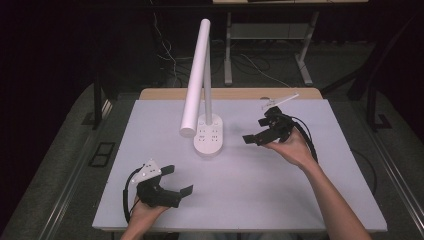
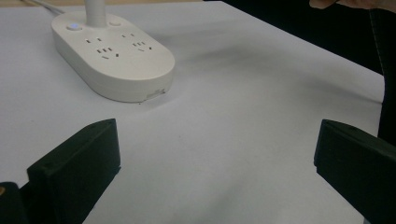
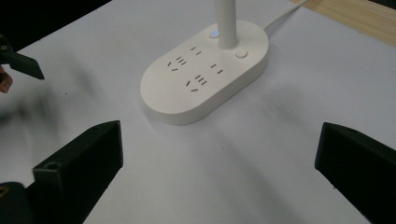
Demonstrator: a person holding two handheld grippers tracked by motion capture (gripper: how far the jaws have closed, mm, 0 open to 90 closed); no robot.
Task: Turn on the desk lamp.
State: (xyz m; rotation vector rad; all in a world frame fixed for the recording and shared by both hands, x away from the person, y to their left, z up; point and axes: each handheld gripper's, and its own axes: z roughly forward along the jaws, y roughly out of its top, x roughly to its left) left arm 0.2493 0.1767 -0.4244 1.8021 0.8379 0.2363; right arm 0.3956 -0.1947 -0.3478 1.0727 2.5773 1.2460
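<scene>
The white counter carries a white lamp, whose oval base sits near the middle, toward the far edge, with sockets on top. Its post rises from the far end of the base, and its long tube head leans toward the person.

The right claw hovers just right of the base, jaws spread wide and holding nothing; in its own view the base lies ahead, between the jaws and clear of them.

The left claw rests at the near left, likewise released and empty. The base lies ahead and to the left of it, well apart.
</scene>
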